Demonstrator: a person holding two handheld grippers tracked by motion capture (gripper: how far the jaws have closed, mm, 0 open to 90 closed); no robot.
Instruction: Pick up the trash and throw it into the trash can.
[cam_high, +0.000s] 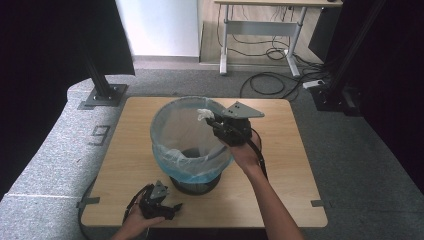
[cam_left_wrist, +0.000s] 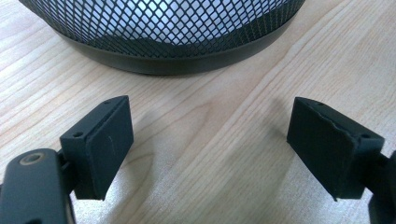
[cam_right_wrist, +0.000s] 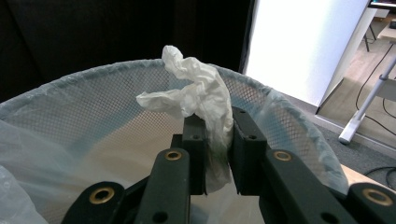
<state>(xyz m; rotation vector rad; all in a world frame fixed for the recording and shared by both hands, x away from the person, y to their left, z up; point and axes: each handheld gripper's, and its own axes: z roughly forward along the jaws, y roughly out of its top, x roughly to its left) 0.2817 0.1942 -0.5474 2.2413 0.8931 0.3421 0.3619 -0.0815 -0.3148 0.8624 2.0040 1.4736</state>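
I keep my right gripper (cam_right_wrist: 212, 154) pinching the crumpled tissue (cam_right_wrist: 196, 95) over the lined mesh bin (cam_high: 192, 145), carry it farther inside the rim before releasing, and leave my left gripper (cam_left_wrist: 210, 149) spread near the base.

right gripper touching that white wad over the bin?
Touching. The right gripper view shows the right gripper with both jaws pressed on the crumpled white wad, held over the lined bin.

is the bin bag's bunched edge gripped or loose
Gripped: the right tongs are shut on the bag's bunched edge, lifted above the mesh bin rim.
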